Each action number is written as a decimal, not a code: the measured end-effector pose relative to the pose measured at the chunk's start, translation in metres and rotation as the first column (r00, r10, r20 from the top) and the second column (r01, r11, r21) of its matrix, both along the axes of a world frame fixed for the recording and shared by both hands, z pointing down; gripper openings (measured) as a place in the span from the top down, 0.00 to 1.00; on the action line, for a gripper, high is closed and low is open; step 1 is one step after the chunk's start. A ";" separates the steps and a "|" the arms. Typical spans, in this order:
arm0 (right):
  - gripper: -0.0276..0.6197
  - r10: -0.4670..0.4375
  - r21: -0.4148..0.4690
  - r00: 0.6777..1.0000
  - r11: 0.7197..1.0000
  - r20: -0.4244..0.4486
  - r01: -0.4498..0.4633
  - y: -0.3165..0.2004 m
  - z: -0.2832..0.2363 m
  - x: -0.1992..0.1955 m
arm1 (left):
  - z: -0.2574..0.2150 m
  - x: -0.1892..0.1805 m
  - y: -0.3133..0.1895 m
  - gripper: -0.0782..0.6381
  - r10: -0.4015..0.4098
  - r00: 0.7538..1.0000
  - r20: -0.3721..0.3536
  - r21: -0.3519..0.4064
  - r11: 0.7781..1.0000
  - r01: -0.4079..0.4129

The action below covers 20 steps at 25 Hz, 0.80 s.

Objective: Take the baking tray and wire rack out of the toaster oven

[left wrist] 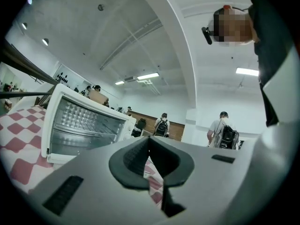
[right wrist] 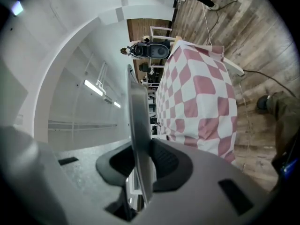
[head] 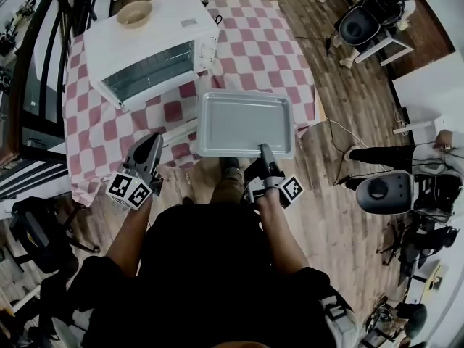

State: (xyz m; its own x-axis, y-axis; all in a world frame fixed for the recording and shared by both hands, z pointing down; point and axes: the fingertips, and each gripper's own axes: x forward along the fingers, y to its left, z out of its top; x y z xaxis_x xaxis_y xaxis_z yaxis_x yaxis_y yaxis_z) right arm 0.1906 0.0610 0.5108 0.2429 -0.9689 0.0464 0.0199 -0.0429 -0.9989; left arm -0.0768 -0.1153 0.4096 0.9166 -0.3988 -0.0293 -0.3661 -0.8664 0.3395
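The grey baking tray [head: 245,122] hangs level over the near edge of the checkered table [head: 254,42]. My right gripper [head: 264,151] is shut on the middle of its near rim. In the right gripper view the tray's rim [right wrist: 137,125] runs edge-on between the pads of that gripper [right wrist: 140,161]. The white toaster oven [head: 145,35] stands at the table's far left, its front toward me. In the left gripper view the oven [left wrist: 84,125] shows the wire rack [left wrist: 82,131] inside. My left gripper [head: 148,151] is near the table's front edge, below the oven, shut and holding nothing [left wrist: 150,158].
A tan bowl [head: 135,13] rests on top of the oven. A black railing [head: 43,71] runs along the left. Chairs and black equipment [head: 384,191] stand on the wooden floor to the right, with cables. People with backpacks [left wrist: 225,132] stand far off.
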 end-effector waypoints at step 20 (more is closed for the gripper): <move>0.84 -0.031 -0.008 0.999 0.999 0.029 0.032 -0.099 0.020 0.223 | -0.004 0.206 -0.047 0.90 -0.002 0.989 0.151 0.045 0.999 -0.004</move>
